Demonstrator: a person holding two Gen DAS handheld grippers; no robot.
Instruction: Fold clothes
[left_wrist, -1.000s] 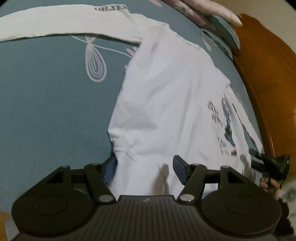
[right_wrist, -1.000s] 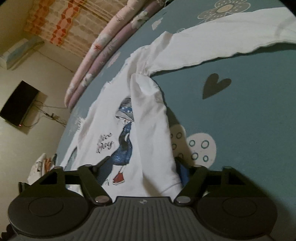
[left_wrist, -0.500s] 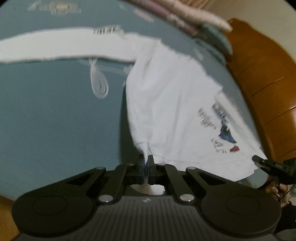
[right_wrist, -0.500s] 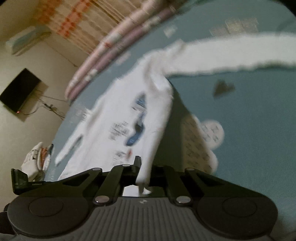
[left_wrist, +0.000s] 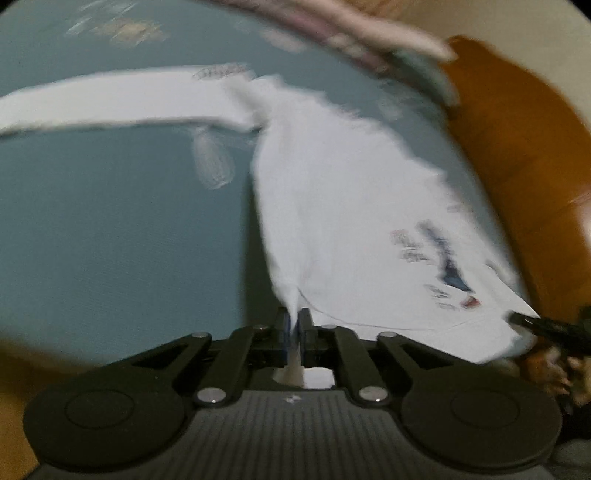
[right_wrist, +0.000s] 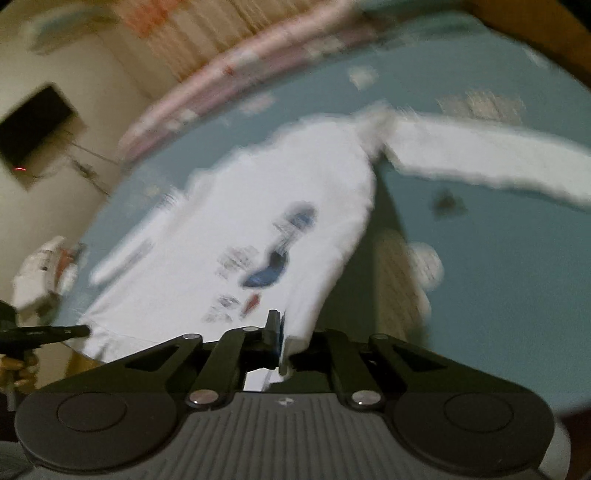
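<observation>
A white long-sleeved shirt with a printed figure lies face up on the teal bedsheet. My left gripper is shut on one bottom corner of its hem, and the cloth rises taut to the jaws. In the right wrist view the shirt hangs from my right gripper at the other hem corner. Its jaws are opening a little with the cloth still pinched between them. One sleeve stretches left, the other sleeve right. Both views are motion-blurred.
A wooden headboard borders the bed on the right, with pink pillows along the far edge. A black wall screen hangs beyond the bed. The other gripper's tip and a hand show at the shirt's far corner.
Both grippers went from open around the hem corners to closed on them. They then lifted, pulling the bottom of the shirt up off the sheet.
</observation>
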